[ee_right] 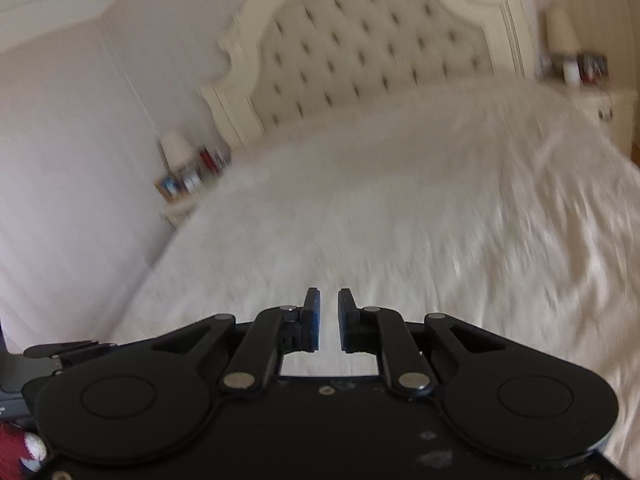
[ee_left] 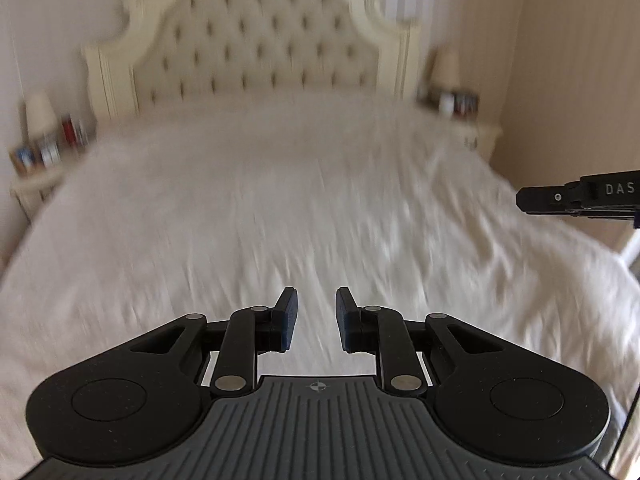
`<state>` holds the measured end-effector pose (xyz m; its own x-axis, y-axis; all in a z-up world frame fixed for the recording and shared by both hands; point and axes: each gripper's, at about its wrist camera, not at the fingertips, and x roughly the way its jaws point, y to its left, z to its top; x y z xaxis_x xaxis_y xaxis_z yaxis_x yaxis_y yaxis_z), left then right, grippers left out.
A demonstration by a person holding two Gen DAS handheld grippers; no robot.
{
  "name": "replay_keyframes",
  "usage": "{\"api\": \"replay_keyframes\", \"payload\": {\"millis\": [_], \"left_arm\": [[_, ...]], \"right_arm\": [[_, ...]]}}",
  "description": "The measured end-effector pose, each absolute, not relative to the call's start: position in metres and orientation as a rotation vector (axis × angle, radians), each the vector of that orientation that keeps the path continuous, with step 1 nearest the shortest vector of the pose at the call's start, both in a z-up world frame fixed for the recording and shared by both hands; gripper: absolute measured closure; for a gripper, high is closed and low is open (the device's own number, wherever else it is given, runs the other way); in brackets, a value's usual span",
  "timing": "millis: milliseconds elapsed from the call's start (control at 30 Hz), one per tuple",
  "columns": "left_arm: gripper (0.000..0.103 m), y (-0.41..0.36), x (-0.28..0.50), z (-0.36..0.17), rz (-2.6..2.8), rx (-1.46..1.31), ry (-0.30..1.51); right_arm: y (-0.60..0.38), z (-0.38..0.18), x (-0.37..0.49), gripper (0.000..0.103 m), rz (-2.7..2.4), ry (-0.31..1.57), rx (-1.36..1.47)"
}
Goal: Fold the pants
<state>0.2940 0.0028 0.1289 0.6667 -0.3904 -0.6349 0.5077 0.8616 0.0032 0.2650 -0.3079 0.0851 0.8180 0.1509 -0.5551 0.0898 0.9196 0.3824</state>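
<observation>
No pants show in either view. My left gripper (ee_left: 316,318) is open and empty, held above the white bed cover (ee_left: 280,208). My right gripper (ee_right: 329,318) has a narrow gap between its pads and holds nothing, above the same bed cover (ee_right: 400,208). Part of the right gripper's body (ee_left: 576,198) shows at the right edge of the left wrist view. Part of the left gripper's body (ee_right: 60,354) shows at the lower left of the right wrist view. Both views are blurred by motion.
A cream tufted headboard (ee_left: 264,40) stands at the far end of the bed. Nightstands with lamps and small items flank it, one on the left (ee_left: 44,148) and one on the right (ee_left: 460,100). A wall runs along the left (ee_right: 72,160).
</observation>
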Motion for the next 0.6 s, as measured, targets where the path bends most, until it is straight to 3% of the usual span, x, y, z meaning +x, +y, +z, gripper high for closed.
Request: {"api": "replay_keyframes", "payload": {"millis": [167, 267, 333, 467, 600], "left_arm": [[0.082, 0.007, 0.297, 0.182, -0.465, 0.229, 0.519], [0.081, 0.015, 0.288, 0.195, -0.459, 0.218, 0.496], [0.074, 0.026, 0.276, 0.187, -0.468, 0.179, 0.519], [0.073, 0.056, 0.247, 0.146, -0.481, 0.090, 0.645], [0.073, 0.083, 0.215, 0.075, -0.423, 0.033, 0.829]], "right_arm": [[-0.308, 0.160, 0.284, 0.090, 0.018, 0.487, 0.350], [-0.310, 0.190, 0.274, 0.082, 0.016, 0.448, 0.341], [-0.307, 0.194, 0.256, 0.078, 0.025, 0.441, 0.334], [-0.294, 0.159, 0.210, 0.075, 0.040, 0.505, 0.331], [-0.272, 0.078, 0.162, 0.072, 0.035, 0.667, 0.357]]}}
